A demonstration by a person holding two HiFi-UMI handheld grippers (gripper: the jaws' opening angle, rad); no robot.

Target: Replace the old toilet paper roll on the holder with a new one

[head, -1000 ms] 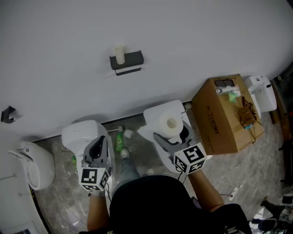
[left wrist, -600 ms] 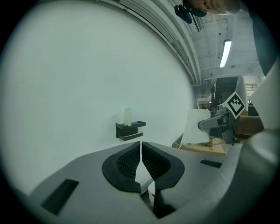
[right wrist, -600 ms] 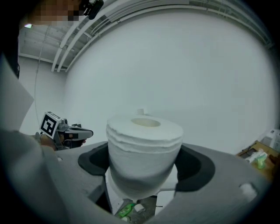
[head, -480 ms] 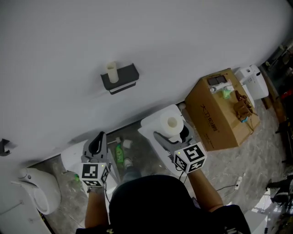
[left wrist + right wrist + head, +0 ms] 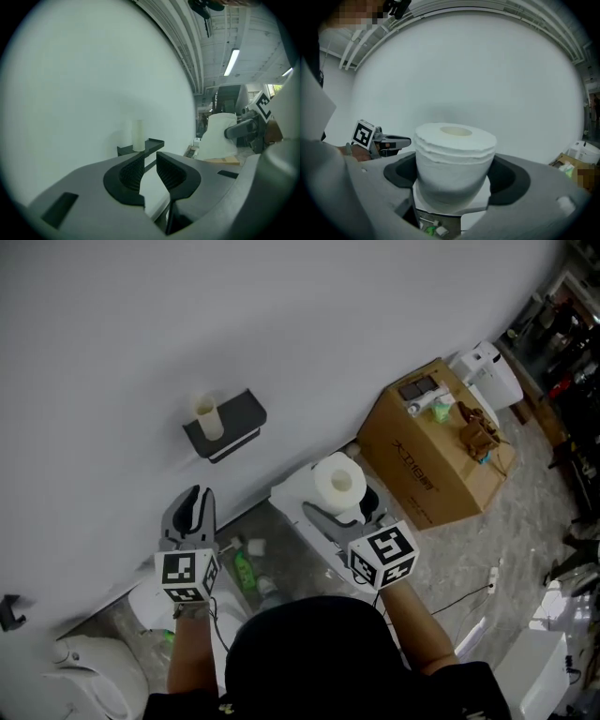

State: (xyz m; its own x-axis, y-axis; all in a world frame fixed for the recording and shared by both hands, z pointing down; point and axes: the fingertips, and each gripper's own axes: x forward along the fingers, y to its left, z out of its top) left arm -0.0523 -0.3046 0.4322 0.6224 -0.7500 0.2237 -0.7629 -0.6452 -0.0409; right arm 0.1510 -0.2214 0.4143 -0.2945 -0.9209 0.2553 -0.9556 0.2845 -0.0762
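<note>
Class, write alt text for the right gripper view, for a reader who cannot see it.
A full white toilet roll stands upright, clamped between the jaws of the right gripper. Behind it is a plain white wall; a cardboard box shows at the lower right edge.

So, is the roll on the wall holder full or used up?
Used up: only a bare pale core stands upright on the dark holder, with no paper wound round it.
</note>
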